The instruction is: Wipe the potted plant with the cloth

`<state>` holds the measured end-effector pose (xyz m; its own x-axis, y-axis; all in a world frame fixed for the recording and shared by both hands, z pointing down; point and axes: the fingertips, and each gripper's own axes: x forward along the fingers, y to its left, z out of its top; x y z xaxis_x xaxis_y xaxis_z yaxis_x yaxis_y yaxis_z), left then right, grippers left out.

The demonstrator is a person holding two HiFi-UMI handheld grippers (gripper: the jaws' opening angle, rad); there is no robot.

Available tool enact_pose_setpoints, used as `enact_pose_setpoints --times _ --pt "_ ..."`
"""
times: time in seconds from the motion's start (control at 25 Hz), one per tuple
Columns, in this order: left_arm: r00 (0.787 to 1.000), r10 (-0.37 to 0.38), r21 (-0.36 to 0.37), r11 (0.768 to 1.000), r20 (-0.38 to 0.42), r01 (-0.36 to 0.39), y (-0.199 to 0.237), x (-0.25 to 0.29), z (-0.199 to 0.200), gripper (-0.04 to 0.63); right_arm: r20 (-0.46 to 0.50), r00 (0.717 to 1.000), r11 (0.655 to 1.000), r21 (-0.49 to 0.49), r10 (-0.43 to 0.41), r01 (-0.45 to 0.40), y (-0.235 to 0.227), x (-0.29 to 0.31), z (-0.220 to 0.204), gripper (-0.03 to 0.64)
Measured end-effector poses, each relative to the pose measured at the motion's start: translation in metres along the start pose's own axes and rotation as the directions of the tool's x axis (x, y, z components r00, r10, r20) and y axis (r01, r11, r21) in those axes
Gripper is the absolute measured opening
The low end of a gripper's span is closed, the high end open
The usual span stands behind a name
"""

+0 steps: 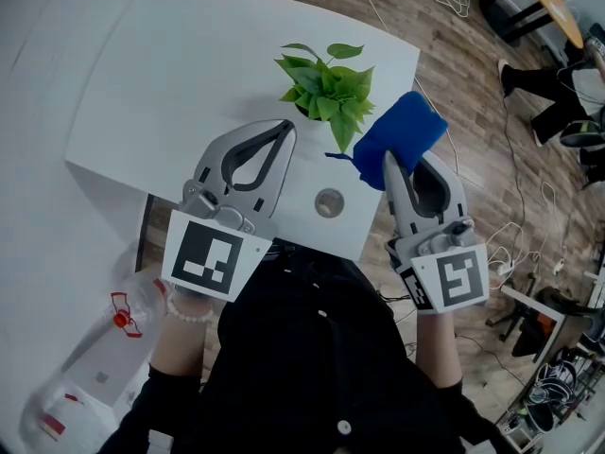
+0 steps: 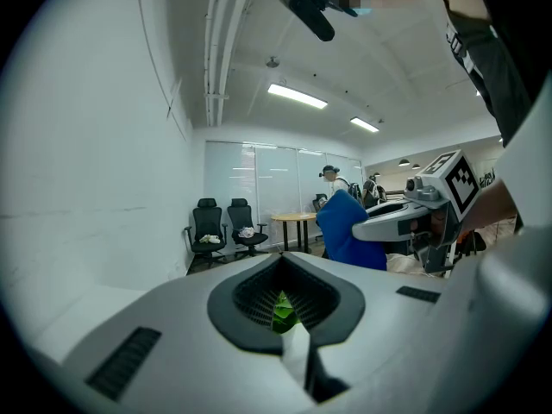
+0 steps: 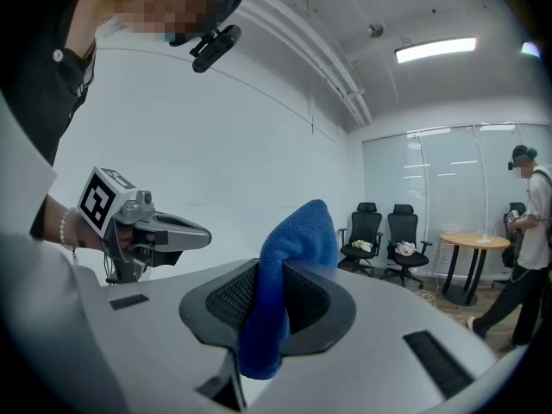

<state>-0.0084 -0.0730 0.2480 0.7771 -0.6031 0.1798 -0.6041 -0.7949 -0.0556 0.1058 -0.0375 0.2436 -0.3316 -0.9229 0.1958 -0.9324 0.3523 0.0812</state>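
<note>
A small potted plant with bright green leaves stands near the front edge of the white table. My left gripper is just left of the plant's base, shut, with nothing gripped. In the left gripper view a bit of green leaf shows through the hole between the fingers. My right gripper is to the plant's right, shut on a blue cloth. The cloth sticks up from the jaws and reaches toward the leaves; whether it touches them I cannot tell.
A round metal grommet sits in the table near its front edge. Cables trail over the wooden floor at right, where a seated person's legs show. Office chairs and a round table stand further back.
</note>
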Motion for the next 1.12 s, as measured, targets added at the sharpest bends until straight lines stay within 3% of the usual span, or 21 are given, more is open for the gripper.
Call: enact_pose_setpoints --times 1.12 --pt "1.000 0.001 -0.017 1.000 0.002 -0.001 -0.0049 0.0002 -0.0039 0.012 -0.037 0.999 0.999 -0.041 0.023 -0.025 0.0057 -0.0018 -0.0079 0.095"
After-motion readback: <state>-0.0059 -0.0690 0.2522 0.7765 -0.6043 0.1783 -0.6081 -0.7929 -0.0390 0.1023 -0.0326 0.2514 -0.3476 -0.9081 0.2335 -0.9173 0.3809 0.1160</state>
